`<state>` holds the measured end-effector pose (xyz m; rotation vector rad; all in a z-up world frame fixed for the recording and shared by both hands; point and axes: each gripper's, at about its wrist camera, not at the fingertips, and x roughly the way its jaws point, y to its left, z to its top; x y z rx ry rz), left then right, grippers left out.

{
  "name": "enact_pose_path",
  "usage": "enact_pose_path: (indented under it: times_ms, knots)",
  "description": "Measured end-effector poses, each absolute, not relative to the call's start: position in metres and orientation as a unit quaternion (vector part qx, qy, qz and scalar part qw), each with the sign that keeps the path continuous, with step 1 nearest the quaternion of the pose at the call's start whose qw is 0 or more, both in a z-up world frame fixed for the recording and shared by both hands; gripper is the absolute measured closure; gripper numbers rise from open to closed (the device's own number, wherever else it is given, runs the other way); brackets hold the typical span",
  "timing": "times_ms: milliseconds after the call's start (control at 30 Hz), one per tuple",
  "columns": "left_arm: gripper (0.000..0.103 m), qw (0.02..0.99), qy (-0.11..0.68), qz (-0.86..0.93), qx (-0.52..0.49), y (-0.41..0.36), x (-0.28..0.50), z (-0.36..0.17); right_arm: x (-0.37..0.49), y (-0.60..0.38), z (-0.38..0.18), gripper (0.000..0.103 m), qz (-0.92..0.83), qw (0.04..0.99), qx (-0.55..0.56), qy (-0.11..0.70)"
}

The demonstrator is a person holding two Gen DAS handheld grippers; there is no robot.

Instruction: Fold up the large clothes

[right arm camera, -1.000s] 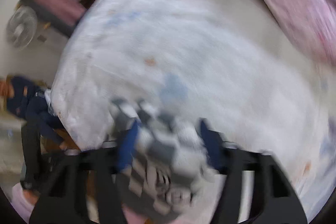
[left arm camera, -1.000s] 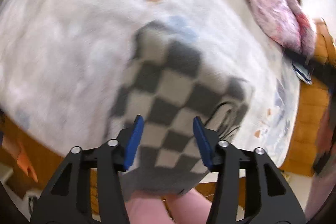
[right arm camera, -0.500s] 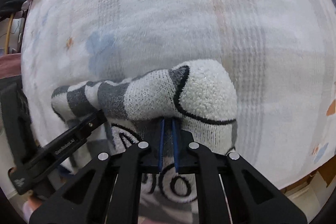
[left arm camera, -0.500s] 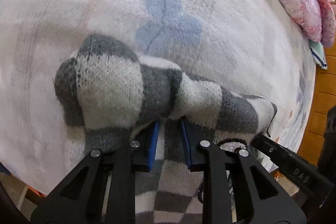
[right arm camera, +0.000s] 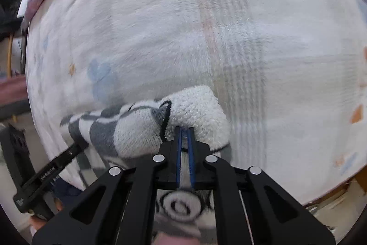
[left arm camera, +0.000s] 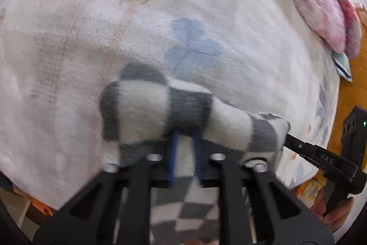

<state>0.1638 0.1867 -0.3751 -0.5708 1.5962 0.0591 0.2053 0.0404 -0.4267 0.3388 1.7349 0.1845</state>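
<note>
the left gripper pinches the checkered sweater. the right gripper clamps it too, above the white blanket.

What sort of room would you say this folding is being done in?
Probably a bedroom: the checkered sweater is held over a bed with a fleecy white blanket, and a pink quilt is bunched at its far edge.

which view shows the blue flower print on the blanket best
The left wrist view: the blue flower print sits near the centre, large, just beyond the checkered sweater. In the right wrist view the same print is small, off to the left, and partly cut off by the sweater's edge.
</note>
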Motion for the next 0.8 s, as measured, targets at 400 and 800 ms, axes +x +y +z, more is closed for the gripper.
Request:
enact_pose_path:
  times_ms: [400, 800]
  knots:
    - [0.093, 0.674, 0.709, 0.038, -0.204, 0.191, 0.163, -0.34, 0.198, 0.091, -0.378, 0.097, 0.177, 0.592, 0.167, 0.768]
    - [0.089, 0.67, 0.701, 0.049, -0.241, 0.222, 0.168, -0.348, 0.22, 0.116, -0.416, 0.103, 0.143, 0.586, 0.146, 0.784]
